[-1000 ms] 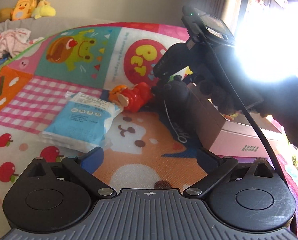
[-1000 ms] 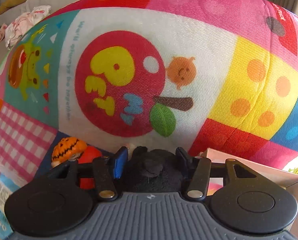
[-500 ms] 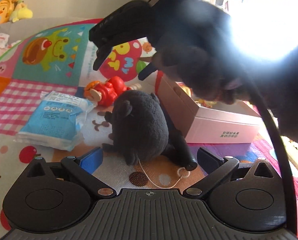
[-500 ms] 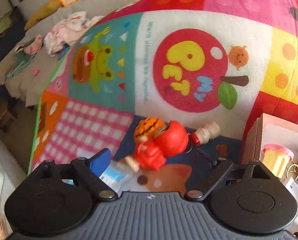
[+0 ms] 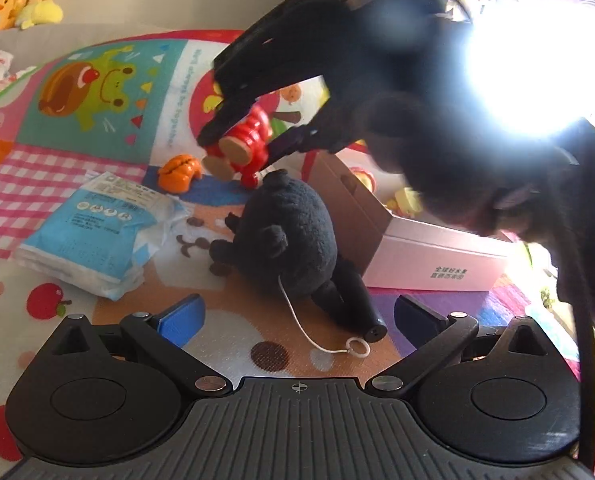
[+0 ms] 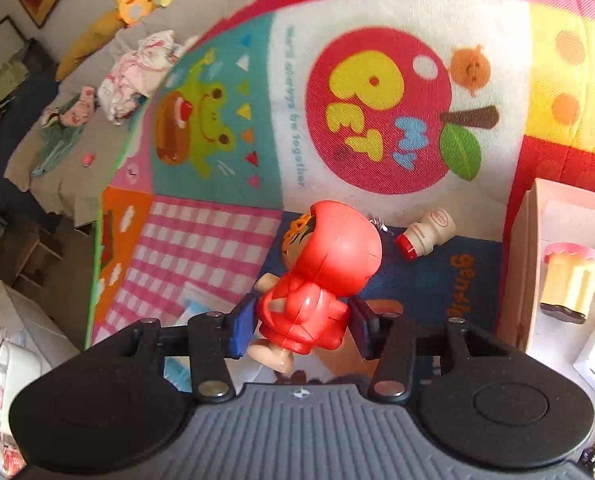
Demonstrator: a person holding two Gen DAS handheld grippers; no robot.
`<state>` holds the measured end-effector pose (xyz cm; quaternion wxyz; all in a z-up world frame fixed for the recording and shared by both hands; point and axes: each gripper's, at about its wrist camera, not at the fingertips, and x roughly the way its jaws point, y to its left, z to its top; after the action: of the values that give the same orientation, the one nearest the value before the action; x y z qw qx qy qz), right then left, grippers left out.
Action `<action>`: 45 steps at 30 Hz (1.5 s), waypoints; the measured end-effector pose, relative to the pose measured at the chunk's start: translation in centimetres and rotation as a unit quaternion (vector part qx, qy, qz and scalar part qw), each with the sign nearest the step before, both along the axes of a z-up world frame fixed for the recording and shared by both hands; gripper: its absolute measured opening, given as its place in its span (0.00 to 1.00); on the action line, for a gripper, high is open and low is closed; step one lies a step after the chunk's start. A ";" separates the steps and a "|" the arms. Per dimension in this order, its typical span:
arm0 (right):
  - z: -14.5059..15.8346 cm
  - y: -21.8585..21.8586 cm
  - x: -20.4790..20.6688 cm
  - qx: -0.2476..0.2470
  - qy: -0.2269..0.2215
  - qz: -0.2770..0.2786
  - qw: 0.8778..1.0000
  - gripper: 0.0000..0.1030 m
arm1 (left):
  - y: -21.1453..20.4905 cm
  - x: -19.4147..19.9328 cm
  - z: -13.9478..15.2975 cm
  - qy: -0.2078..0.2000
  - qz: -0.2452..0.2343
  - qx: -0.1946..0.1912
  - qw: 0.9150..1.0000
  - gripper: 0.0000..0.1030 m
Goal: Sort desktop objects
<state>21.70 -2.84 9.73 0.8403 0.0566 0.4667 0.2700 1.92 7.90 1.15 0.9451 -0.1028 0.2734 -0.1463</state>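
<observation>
Fingers of the right gripper (image 6: 301,326) have just closed on the red figurine (image 6: 317,280), lifted off the mat (image 6: 201,248) presumably for the pink box (image 5: 425,256); left gripper (image 5: 297,316) open, empty, near the black plush (image 5: 293,232).

One red figurine (image 6: 321,280); one black plush (image 5: 293,236); one box (image 5: 417,256)

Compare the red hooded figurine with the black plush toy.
The glossy, hard red hooded figurine is gripped by the right gripper, clear of the mat; the fuzzy black plush toy lies on the mat, untouched. The figurine looks smaller. Both are toys outside the pink cardboard box.
</observation>
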 end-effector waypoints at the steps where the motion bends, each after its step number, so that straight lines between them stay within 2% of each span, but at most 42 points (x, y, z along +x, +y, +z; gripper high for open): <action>1: 1.0 -1.2 -1.5 0.004 -0.016 0.011 1.000 0.47 | -0.1 -0.1 0.0 -0.002 0.001 0.002 1.000 1.00; 4: 2.8 -5.6 -5.9 0.007 -0.052 0.026 0.998 0.47 | -0.4 0.0 0.2 -0.006 0.003 0.011 1.000 1.00; 7: 2.5 -10.1 -9.8 0.002 -0.058 0.019 0.998 0.47 | -0.8 0.0 0.3 -0.009 0.006 0.026 1.000 1.00; 12: -1.7 -14.9 -15.1 -0.056 -0.047 0.008 0.997 0.47 | -2.0 -0.6 0.7 -0.028 0.019 0.064 0.997 1.00; 16: -4.2 -16.8 -17.2 -0.090 -0.066 -0.004 0.994 0.48 | -3.2 -1.0 1.3 -0.026 0.024 0.061 0.997 1.00; 18: -4.4 -18.2 -18.0 -0.091 -0.095 -0.032 0.991 0.55 | -4.2 -1.4 1.9 -0.031 0.020 0.070 0.997 1.00; 20: -4.4 -19.3 -18.6 -0.080 -0.120 -0.057 0.988 0.78 | -5.5 -1.8 2.6 -0.041 0.016 0.088 0.995 0.98; 22: -4.5 -20.1 -19.5 -0.066 -0.134 -0.069 0.986 0.83 | -7.1 -1.9 3.0 -0.047 0.000 0.113 0.993 0.84; 23: -4.8 -20.4 -19.9 -0.060 -0.135 -0.071 0.987 0.84 | -7.7 -1.8 3.1 -0.045 -0.008 0.123 0.991 0.72; 28: -6.7 -21.2 -21.4 -0.056 -0.120 -0.093 0.987 0.91 | -10.3 -0.3 1.6 -0.020 -0.015 0.173 0.985 0.69; 30: -7.6 -21.2 -21.9 -0.061 -0.118 -0.108 0.985 0.93 | -10.5 0.5 0.8 0.000 -0.010 0.176 0.984 0.54; 35: -8.5 -21.0 -22.4 -0.072 -0.129 -0.110 0.983 1.00 | -10.1 1.2 -0.3 0.022 -0.002 0.184 0.983 0.25; 39: -8.7 -20.8 -22.3 -0.077 -0.126 -0.109 0.983 1.00 | -9.9 -0.4 0.6 0.008 -0.017 0.189 0.982 0.21; 45: -8.8 -20.6 -22.4 -0.087 -0.128 -0.110 0.982 1.00 | -10.6 -5.3 2.2 -0.004 -0.093 0.183 0.979 0.20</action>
<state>-0.67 -23.47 0.89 0.9193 -0.0009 0.3682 0.1393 -3.34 -2.73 3.34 0.9313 0.0982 0.3004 -0.1811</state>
